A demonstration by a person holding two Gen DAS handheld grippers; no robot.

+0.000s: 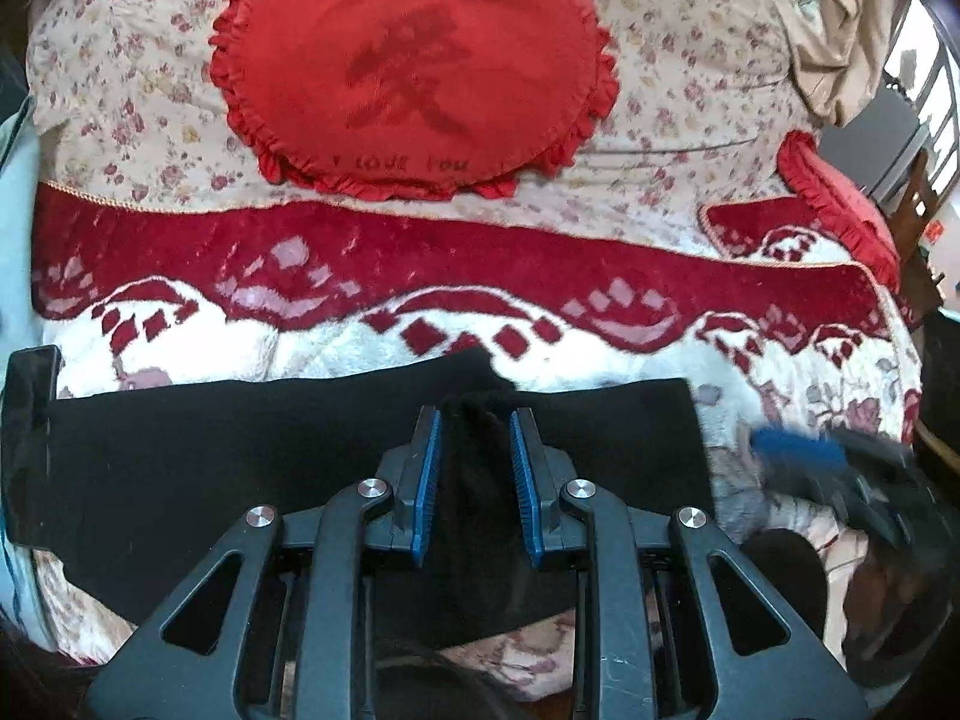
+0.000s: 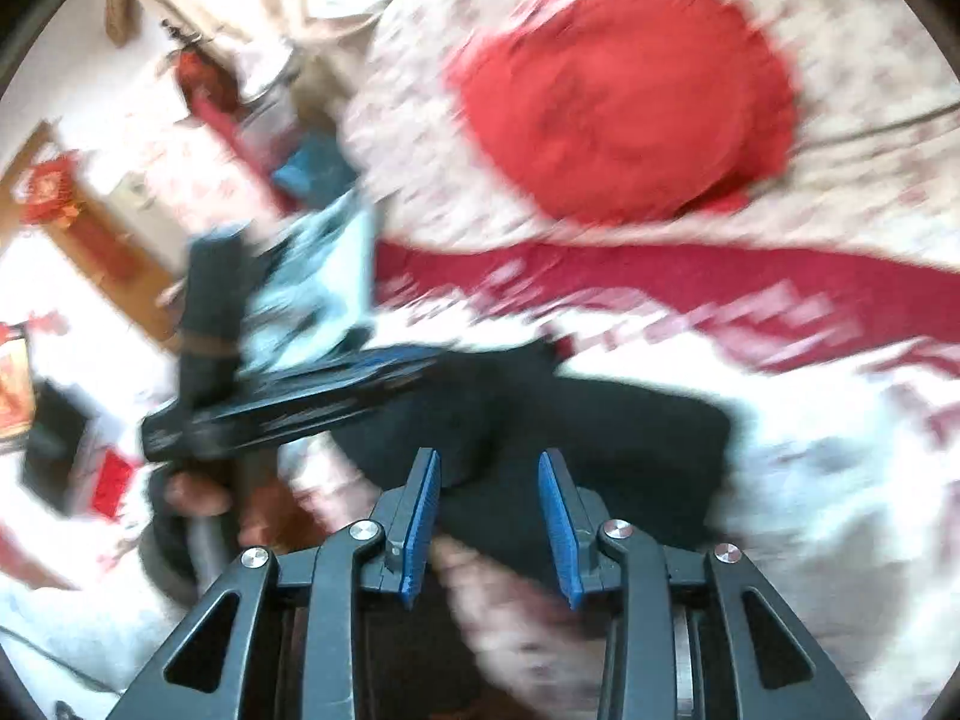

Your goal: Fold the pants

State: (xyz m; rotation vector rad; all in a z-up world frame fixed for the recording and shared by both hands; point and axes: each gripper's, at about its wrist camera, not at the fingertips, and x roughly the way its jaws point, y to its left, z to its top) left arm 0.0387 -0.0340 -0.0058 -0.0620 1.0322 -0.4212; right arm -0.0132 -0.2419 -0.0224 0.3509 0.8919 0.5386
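A raised fold of the black pants (image 1: 240, 468) was pinched by the left gripper (image 1: 475, 420); the right gripper (image 1: 798, 450), blurred, seemingly lay just beside them.

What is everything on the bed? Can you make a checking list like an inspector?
Surface: bed with a red and white blanket under a floral quilt.
Job's things: black pants lying flat, partly folded.
Clutter: red heart pillow; second red pillow at the edge.
Grippers: left gripper holds a bunched fold of pants; right gripper open above them, blurred.
Cables: thin dark cord on the quilt.
Surroundings: window, beige cloth.
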